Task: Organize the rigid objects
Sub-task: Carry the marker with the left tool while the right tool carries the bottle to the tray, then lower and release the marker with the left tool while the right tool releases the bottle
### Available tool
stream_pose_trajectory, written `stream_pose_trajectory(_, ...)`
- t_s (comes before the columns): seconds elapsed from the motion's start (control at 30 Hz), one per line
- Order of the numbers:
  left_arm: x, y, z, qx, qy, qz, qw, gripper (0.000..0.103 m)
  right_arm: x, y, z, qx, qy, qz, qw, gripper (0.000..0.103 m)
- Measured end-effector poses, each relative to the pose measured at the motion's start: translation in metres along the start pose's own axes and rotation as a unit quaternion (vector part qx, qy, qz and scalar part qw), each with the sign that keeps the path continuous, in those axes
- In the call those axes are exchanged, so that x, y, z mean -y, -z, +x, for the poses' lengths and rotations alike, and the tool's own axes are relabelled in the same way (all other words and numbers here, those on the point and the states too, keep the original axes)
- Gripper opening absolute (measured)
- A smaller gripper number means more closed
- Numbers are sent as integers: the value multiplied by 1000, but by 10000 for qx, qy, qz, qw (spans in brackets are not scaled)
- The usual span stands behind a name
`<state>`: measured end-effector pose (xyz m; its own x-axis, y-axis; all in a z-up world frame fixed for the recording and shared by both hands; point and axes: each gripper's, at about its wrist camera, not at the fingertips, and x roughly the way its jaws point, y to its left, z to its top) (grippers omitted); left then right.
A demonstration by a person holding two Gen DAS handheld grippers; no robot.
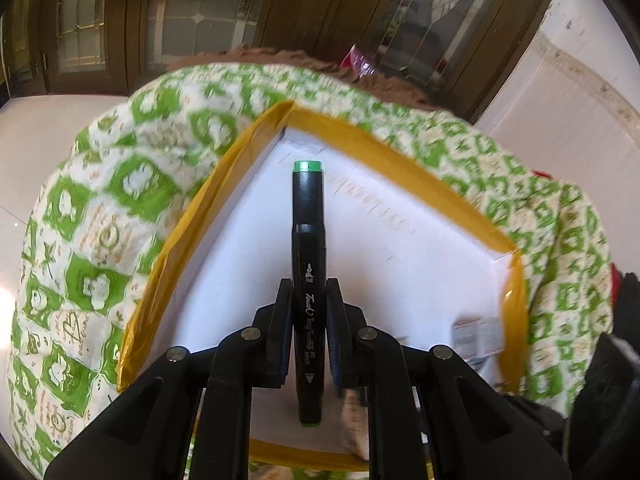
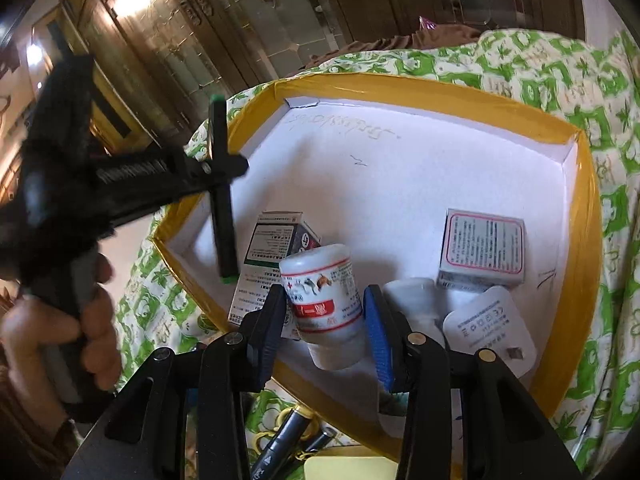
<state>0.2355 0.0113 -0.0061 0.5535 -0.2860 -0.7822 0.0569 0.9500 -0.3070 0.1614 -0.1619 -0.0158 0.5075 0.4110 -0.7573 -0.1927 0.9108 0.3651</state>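
My left gripper [image 1: 309, 292] is shut on a black marker [image 1: 308, 240] with green ends, which points forward over a white box with a yellow taped rim [image 1: 192, 216]. From the right wrist view the left gripper [image 2: 224, 168] hangs over the box's left corner with the marker [image 2: 222, 220] tilted down into it. My right gripper [image 2: 324, 296] is shut on a white bottle [image 2: 324, 300] with a red label, tilted over the near edge of the box [image 2: 400, 84]. Both pads touch the bottle's sides.
In the box lie a pink-edged carton [image 2: 482, 246], a dark-printed carton [image 2: 276, 240], a white adapter [image 2: 490, 328] and another white item [image 2: 412, 296]. A green patterned cloth [image 1: 100, 200] lies under the box. Near me lie black markers [image 2: 280, 448] and a yellow pad [image 2: 348, 468]. A hand [image 2: 92, 320] holds the left gripper.
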Motion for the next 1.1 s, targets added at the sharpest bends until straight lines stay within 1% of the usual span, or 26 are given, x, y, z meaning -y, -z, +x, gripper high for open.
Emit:
stream_pose_trajectory(0.03, -2, 4, 3, -69, -55, 1, 10000, 12, 2, 1, 1, -48, -5, 26, 10000, 31)
stream_pose_trajectory(0.13, -7, 12, 7, -206, -220, -1, 9995, 15, 4, 6, 2, -130, -49, 58, 9999, 31)
stream_pose_trajectory(0.17, -10, 14, 8, -311, -303, -38, 9990, 15, 3, 8, 1, -166, -66, 61, 9998, 31)
stream_pose_trajectory(0.37, -19, 34, -3, -482, -459, -122, 9977, 20, 4, 16, -2, -331, -33, 33, 9994, 31)
stream_pose_trajectory(0.43, -22, 42, -9, -510, -369, -182, 9979, 21, 9, 18, -5, -412, -8, 99, 9991, 31)
stream_pose_trajectory(0.5, -24, 49, -14, -496, -360, -185, 9980, 21, 15, 18, -7, -474, -28, 182, 9987, 31)
stream_pose_trajectory(0.63, -24, 47, -21, -469, -280, -220, 9983, 21, 17, 19, -12, -460, -83, 239, 9986, 31)
stream_pose_trajectory(0.7, -22, 45, -29, -396, -253, -144, 9988, 21, 17, 21, -15, -427, -92, 227, 9988, 31)
stream_pose_trajectory(0.77, -21, 45, -40, -298, -246, -66, 9992, 33, 17, 23, -19, -389, -123, 230, 9989, 33)
stream_pose_trajectory(0.8, -21, 46, -47, -234, -251, -56, 9994, 49, 17, 24, -21, -360, -151, 245, 9989, 38)
stream_pose_trajectory(0.83, -21, 48, -54, -163, -235, -72, 9996, 56, 18, 25, -25, -293, -166, 263, 9991, 44)
stream_pose_trajectory(0.9, -21, 53, -67, -74, -117, -164, 9998, 57, 14, 26, -32, -162, -175, 244, 9994, 48)
stream_pose_trajectory(1.0, -23, 69, -83, -33, 29, -349, 9994, 57, 10, 29, -44, -12, -203, 191, 9996, 49)
stream_pose_trajectory(1.1, -25, 93, -98, 16, 129, -478, 9988, 59, 9, 36, -58, 96, -287, 221, 9993, 60)
